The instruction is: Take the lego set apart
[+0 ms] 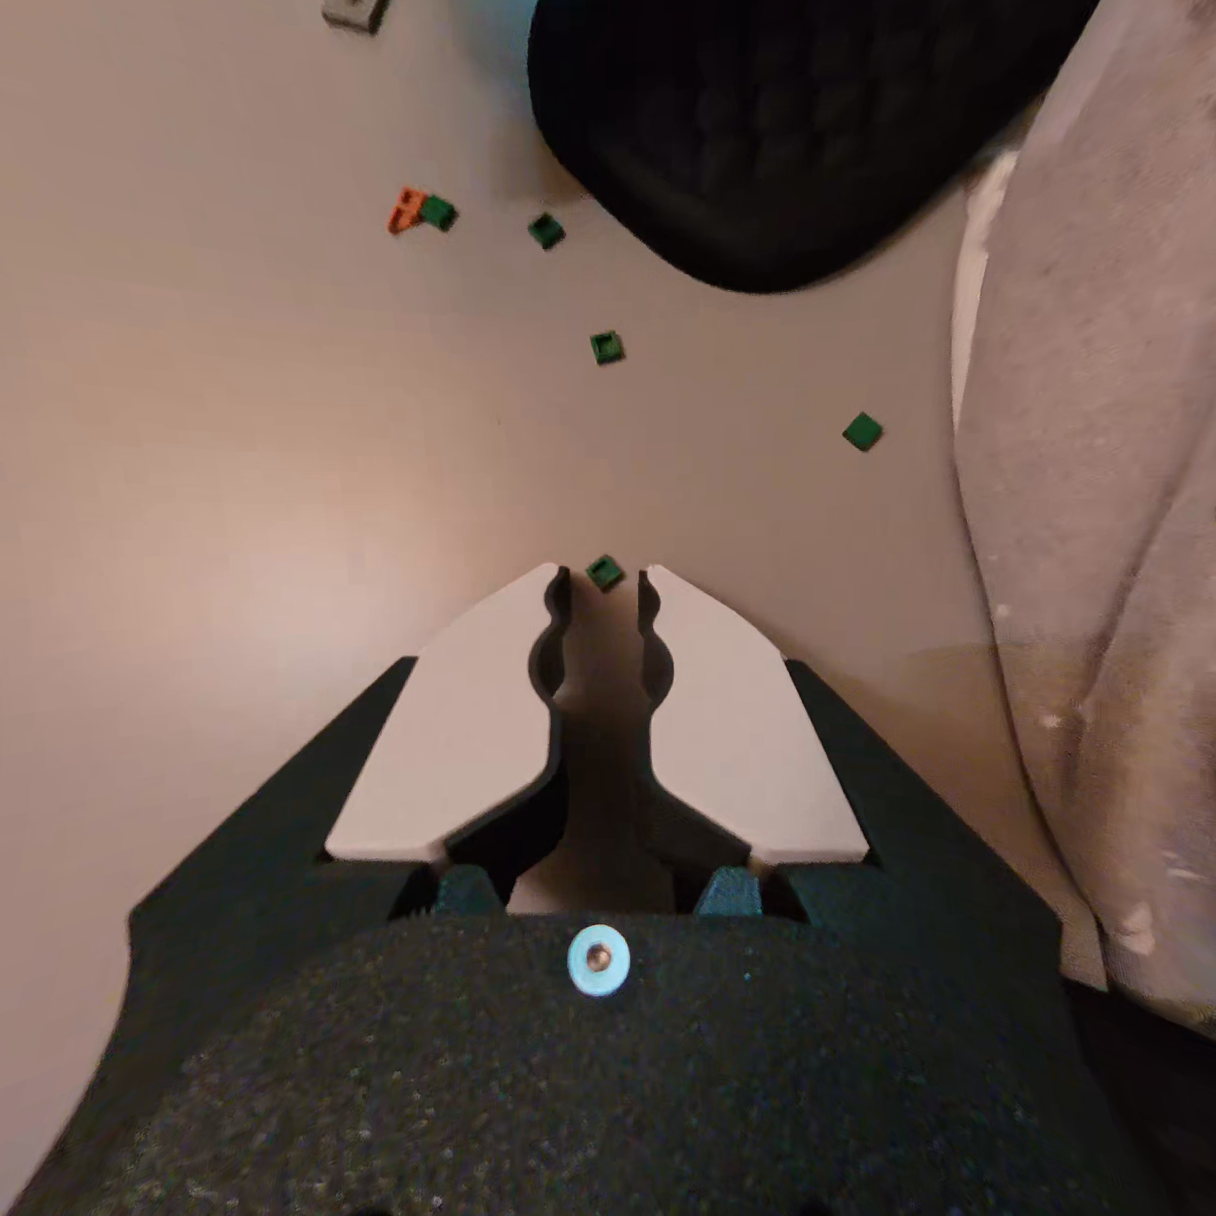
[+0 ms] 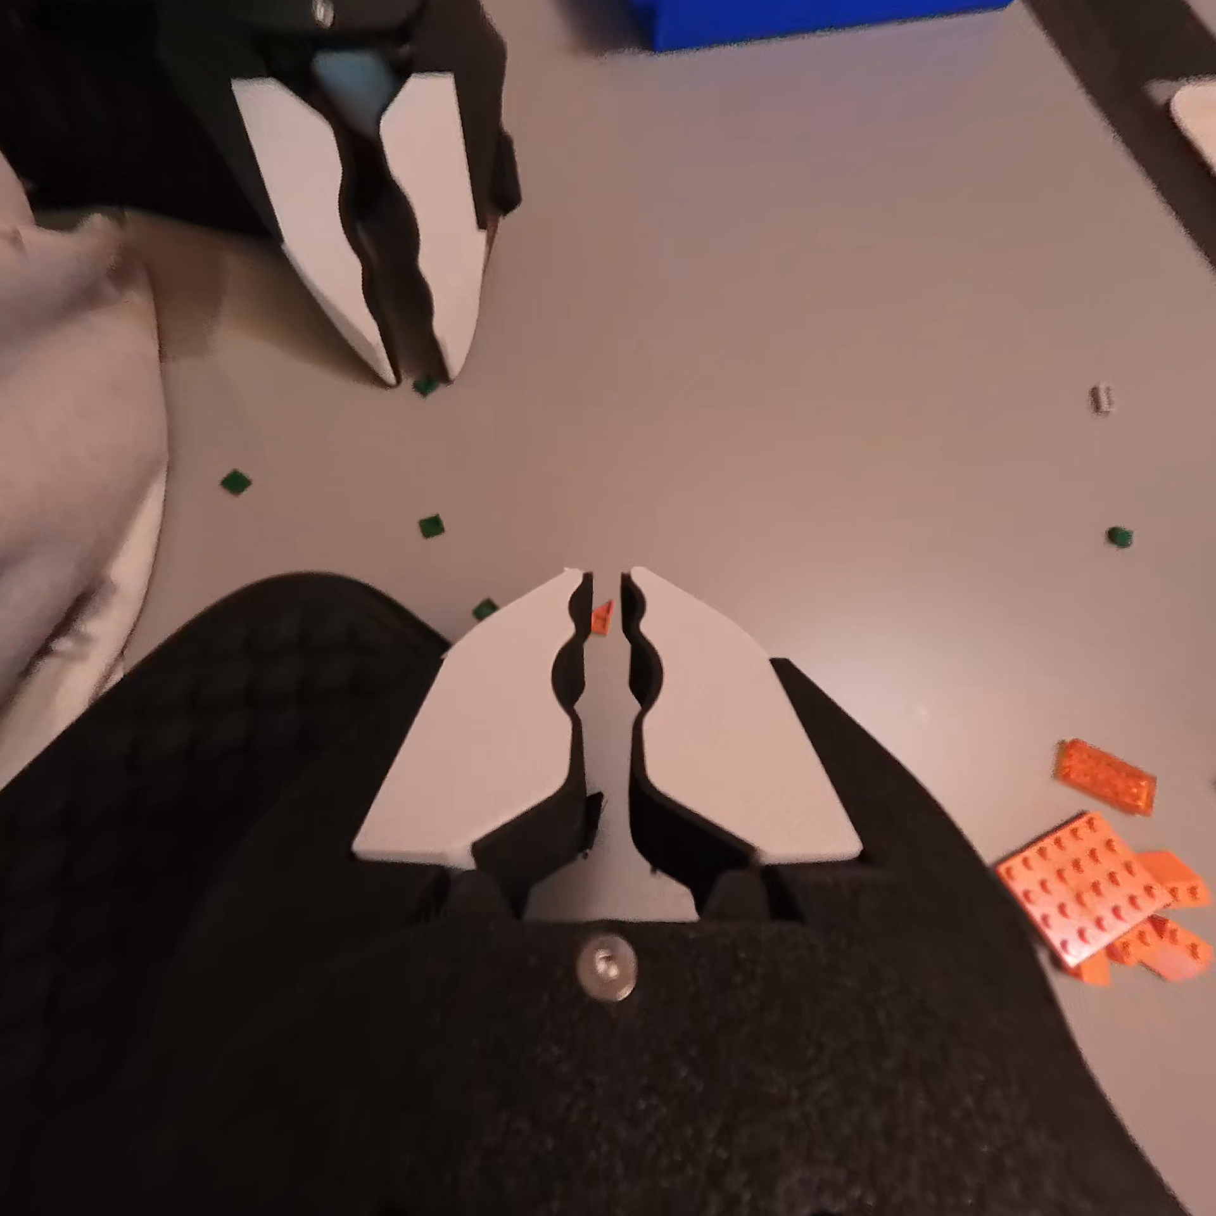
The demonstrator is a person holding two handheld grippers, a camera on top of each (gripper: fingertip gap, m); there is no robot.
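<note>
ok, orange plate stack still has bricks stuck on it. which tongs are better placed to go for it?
Right, probably. The orange plate stack lies just beside the right tongs, which are open and empty. The left tongs sit far across the table, open over a small green piece.

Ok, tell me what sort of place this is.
Probably an indoor desk or worktable, though little of the room shows: a plain pale tabletop, a blue box at its far edge, and loose green tiles and orange plates scattered across it.
</note>
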